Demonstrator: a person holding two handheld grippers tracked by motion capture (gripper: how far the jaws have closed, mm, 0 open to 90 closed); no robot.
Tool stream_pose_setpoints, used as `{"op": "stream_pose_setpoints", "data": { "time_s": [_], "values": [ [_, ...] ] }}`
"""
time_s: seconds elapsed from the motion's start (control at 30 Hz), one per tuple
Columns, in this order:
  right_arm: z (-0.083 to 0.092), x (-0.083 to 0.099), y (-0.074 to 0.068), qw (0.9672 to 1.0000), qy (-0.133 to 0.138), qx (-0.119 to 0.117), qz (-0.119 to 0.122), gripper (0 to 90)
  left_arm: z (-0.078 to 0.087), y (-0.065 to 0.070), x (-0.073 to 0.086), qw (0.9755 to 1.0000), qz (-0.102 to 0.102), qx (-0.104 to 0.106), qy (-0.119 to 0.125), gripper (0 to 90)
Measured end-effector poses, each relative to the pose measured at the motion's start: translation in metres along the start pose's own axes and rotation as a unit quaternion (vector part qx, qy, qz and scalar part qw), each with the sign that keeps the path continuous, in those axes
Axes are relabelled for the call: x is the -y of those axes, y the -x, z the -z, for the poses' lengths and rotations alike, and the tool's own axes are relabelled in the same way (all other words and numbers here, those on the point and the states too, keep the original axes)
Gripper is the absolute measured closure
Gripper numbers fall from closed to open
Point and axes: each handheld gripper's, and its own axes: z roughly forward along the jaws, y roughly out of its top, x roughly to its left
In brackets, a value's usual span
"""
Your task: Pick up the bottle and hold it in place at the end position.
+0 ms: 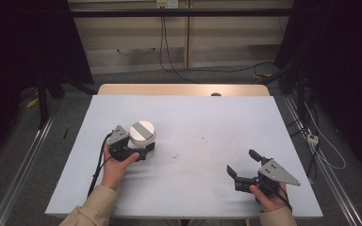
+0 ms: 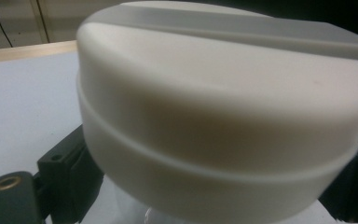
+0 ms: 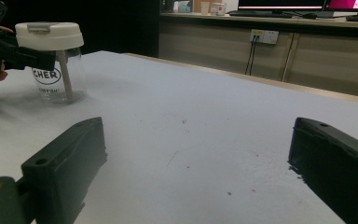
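So far the work looks to be at its gripping stage: the clear plastic jar [image 1: 143,141] stands upright on the pale blue table mat [image 1: 207,122], toward the mat's left half, with its white screw lid [image 1: 142,132] on top and what seems to be a pale stick or straw inside it, seen through the wall from the right gripper view. The left gripper [image 1: 139,151] has reached the jar from the person's side, and in the left gripper view its black jaws sit on either flank just under the lid's rim; they look close against the neck, yet whether the pads truly press there I cannot tell, since the lid hides the contact. Over on the mat's right half, well apart from the jar, the right gripper [image 1: 242,167] hovers low above the mat with its jaws spread wide and nothing between them. By my judgement the reach is done and the hold is being settled, whereas anything beyond that, whether lifting the jar or bringing the free gripper over to twist off the lid, is yet to be done
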Motion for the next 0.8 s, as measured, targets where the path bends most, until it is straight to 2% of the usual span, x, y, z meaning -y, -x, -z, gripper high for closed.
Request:
{"op": "stream_pose_setpoints", "data": {
  "time_s": [0.23,0.33,0.67,0.8],
  "values": [
    [0.0005,-0.0002,0.0003,1.0,0.001,-0.001,-0.001,3.7,-0.0009,0.0019,-0.001,0.9999,-0.01,-0.009,0.002,12.8],
    [0.0005,-0.0002,0.0003,1.0,0.001,-0.001,0.0,3.7,-0.0004,0.0027,-0.0009,0.9995,-0.027,-0.019,-0.003,16.0],
    [0.0009,-0.0004,0.0008,1.0,0.002,-0.001,0.0,3.8,0.0012,0.0032,-0.0009,0.999,-0.037,-0.022,-0.008,17.7],
    [0.0015,-0.0006,0.0009,1.0,0.003,-0.001,0.0,3.8,0.0043,0.0025,-0.0013,0.9991,-0.034,-0.022,-0.008,18.0]
  ]
}}
